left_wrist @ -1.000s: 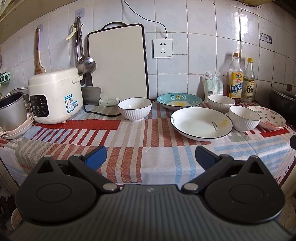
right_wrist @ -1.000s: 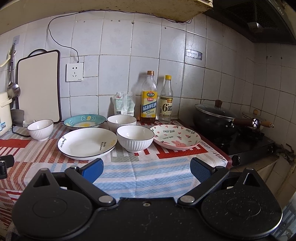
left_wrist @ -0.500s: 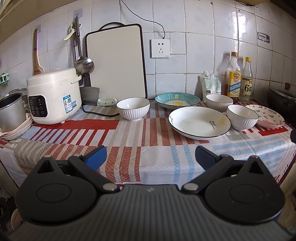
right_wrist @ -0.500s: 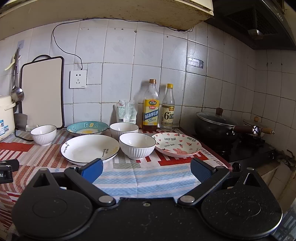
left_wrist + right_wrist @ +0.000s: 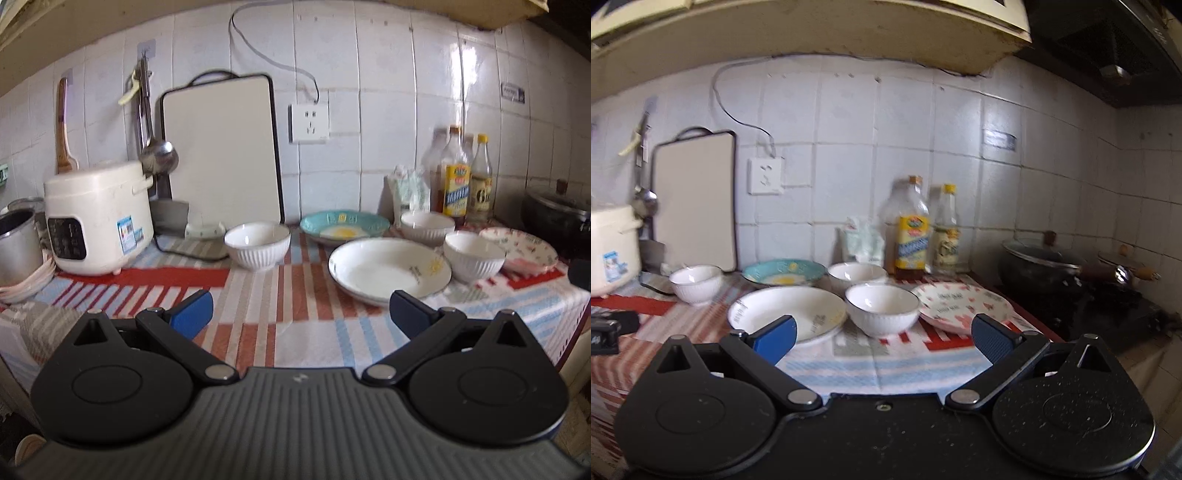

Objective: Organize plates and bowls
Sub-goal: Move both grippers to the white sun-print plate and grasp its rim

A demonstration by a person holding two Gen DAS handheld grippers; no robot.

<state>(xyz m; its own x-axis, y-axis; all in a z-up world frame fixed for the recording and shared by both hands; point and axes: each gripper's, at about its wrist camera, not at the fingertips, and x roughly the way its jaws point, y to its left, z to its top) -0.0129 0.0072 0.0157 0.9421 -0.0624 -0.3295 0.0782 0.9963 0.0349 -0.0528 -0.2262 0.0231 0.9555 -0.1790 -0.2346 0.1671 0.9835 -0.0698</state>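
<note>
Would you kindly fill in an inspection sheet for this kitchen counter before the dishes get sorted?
Surface: counter under a striped cloth.
Job's things: three white bowls, large white plate, teal egg plate, pink heart plate; none stacked.
Clutter: rice cooker, cutting board, ladle, two bottles.
Grippers: left gripper and right gripper both open, empty.
Cables: a cord runs up from the wall socket; a dark cable lies beside the cooker.
Surroundings: tiled wall, lidded wok on the stove.

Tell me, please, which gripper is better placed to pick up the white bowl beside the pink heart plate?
Right. The right gripper is open directly before that bowl; the left gripper faces bare tablecloth instead.
</note>
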